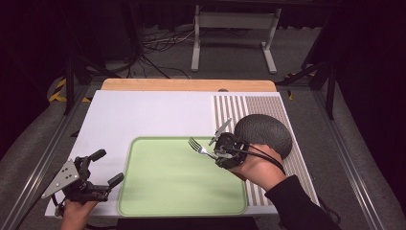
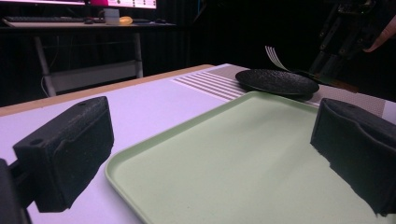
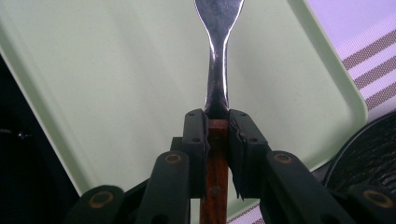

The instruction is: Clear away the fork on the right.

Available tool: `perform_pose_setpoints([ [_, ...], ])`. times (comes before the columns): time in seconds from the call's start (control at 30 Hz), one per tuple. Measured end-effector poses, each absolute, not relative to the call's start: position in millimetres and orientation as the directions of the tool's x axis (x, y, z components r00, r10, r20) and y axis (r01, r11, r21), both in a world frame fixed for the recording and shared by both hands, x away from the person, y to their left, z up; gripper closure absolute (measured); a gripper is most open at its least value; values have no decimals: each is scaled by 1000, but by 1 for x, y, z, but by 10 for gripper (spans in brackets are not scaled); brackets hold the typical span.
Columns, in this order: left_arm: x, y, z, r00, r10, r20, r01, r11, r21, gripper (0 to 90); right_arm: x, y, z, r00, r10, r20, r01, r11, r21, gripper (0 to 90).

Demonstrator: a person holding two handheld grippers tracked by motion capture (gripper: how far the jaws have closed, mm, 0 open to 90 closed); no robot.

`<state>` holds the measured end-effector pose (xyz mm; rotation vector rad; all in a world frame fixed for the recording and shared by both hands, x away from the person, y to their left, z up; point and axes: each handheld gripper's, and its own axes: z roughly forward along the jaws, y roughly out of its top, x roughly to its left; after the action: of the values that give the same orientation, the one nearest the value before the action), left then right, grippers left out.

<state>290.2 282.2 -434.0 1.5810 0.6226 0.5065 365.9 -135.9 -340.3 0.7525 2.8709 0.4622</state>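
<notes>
Wooden fork (image 3: pixel 218 70) handle clamped between fingers (image 3: pixel 196 135)

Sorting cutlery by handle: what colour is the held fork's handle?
Reddish-brown, wood-like, on the fork, clearest in the right gripper view between the fingers.

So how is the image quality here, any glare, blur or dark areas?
High view: table evenly lit, surroundings black. Left gripper view: near jaws soft, green tray clear. Right gripper view: glare streaks on the fork, jaws sharp, far tray slightly soft.
</notes>
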Motion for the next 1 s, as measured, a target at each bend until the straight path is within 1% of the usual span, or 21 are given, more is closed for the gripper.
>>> perform_pose_setpoints([
  [0.17,290,282,-434,755,655,-37,94,-53,994,0,366,-135,-344,-838,544,-42,504,801,323,775],
  [0.37,290,282,-433,754,656,-35,94,-56,994,0,362,-128,-348,-791,611,-23,568,749,341,776],
  [0.7,290,281,-433,756,654,-32,92,-57,994,0,364,-127,-360,-763,646,0,611,720,329,776],
  [0.77,290,281,-433,757,653,-30,90,-58,994,0,364,-126,-363,-754,657,9,625,713,317,777],
  [0.8,290,281,-433,757,653,-29,90,-60,994,0,365,-125,-366,-740,672,27,648,702,294,777],
  [0.83,289,281,-433,755,655,-30,90,-58,994,0,365,-124,-368,-740,672,32,651,704,283,777],
  [1.0,290,282,-433,754,655,-34,89,-51,995,0,367,-123,-381,-732,680,41,663,697,272,777],
])
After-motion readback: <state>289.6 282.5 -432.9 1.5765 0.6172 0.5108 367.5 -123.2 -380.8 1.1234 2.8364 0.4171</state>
